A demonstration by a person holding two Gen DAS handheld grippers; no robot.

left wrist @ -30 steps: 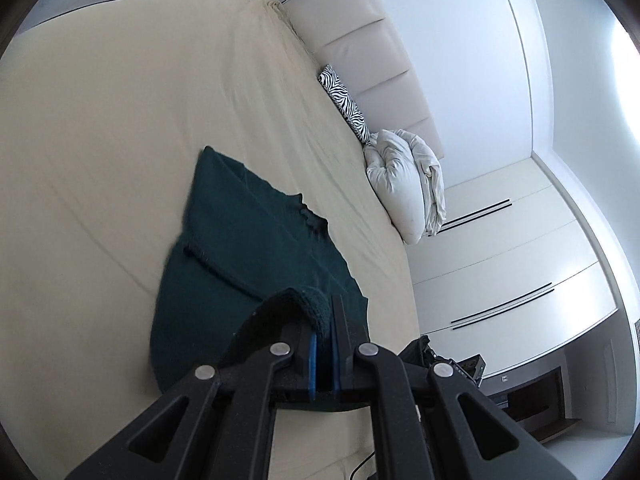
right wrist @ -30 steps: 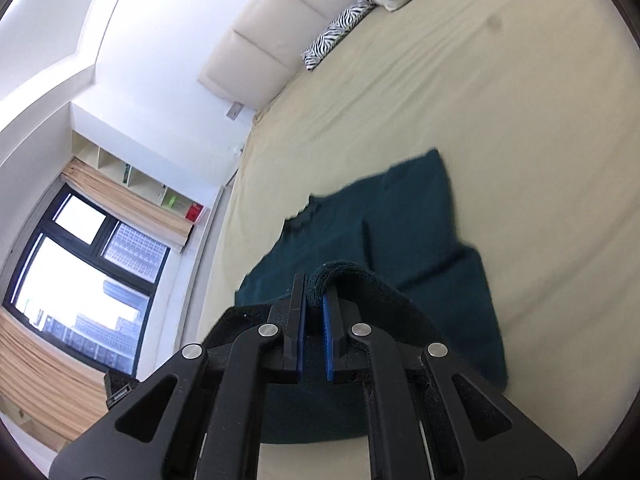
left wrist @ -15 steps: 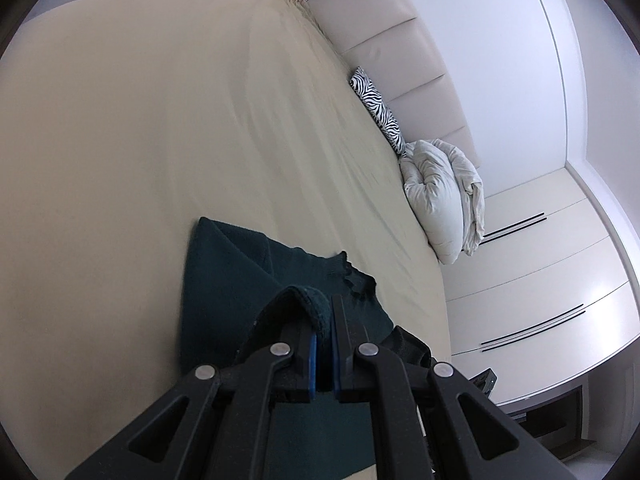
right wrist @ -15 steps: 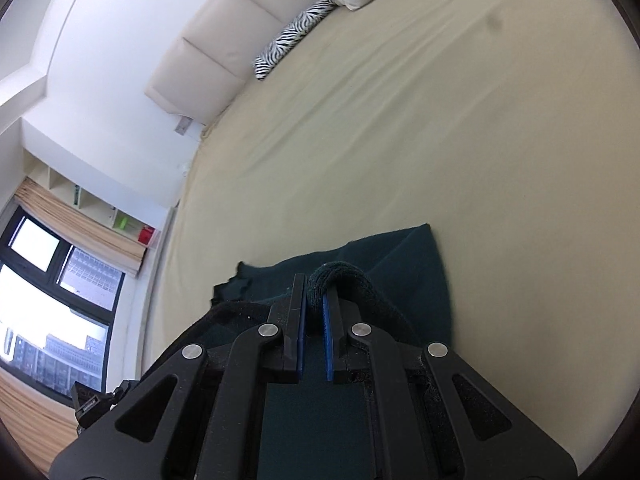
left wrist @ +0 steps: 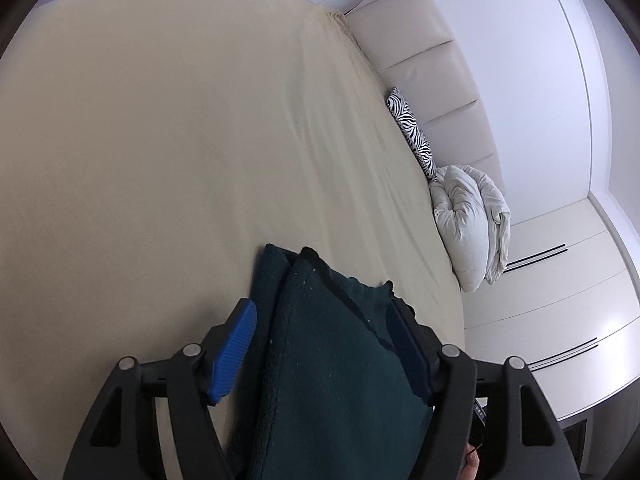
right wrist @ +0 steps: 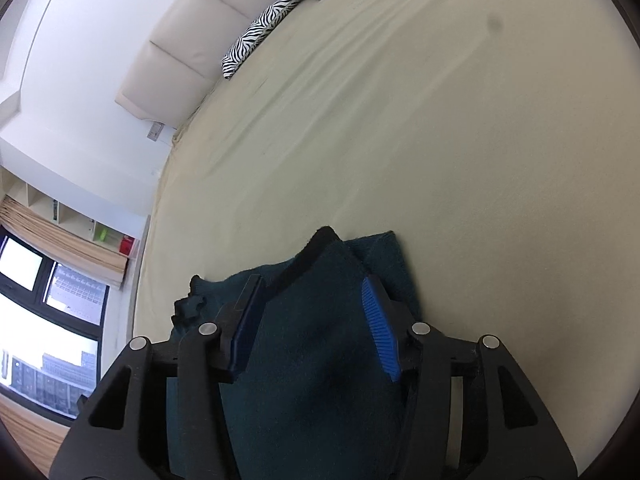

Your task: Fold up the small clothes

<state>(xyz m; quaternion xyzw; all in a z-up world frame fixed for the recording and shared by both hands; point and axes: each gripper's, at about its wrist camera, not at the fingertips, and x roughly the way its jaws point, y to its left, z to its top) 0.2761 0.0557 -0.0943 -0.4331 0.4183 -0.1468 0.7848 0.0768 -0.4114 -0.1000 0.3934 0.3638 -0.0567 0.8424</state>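
Observation:
A dark green knitted garment (left wrist: 336,344) lies folded over on the beige bed sheet (left wrist: 160,160). My left gripper (left wrist: 324,320) is open, its blue-padded jaws spread on either side of a raised fold of the garment. In the right wrist view the garment (right wrist: 316,344) again fills the gap of my right gripper (right wrist: 312,300), which is open too, with the cloth lying loose between the pads. The garment's near part is hidden under both grippers.
A zebra-print cushion (left wrist: 414,136) and a bunched white duvet (left wrist: 472,224) lie by the padded headboard (left wrist: 432,60). White wardrobe doors (left wrist: 560,300) stand past the bed's edge. A window with curtains (right wrist: 44,280) shows in the right wrist view.
Both grippers carried the garment's edge forward over the rest of it, then opened; the cloth they pinched now lies loose between the spread jaws.

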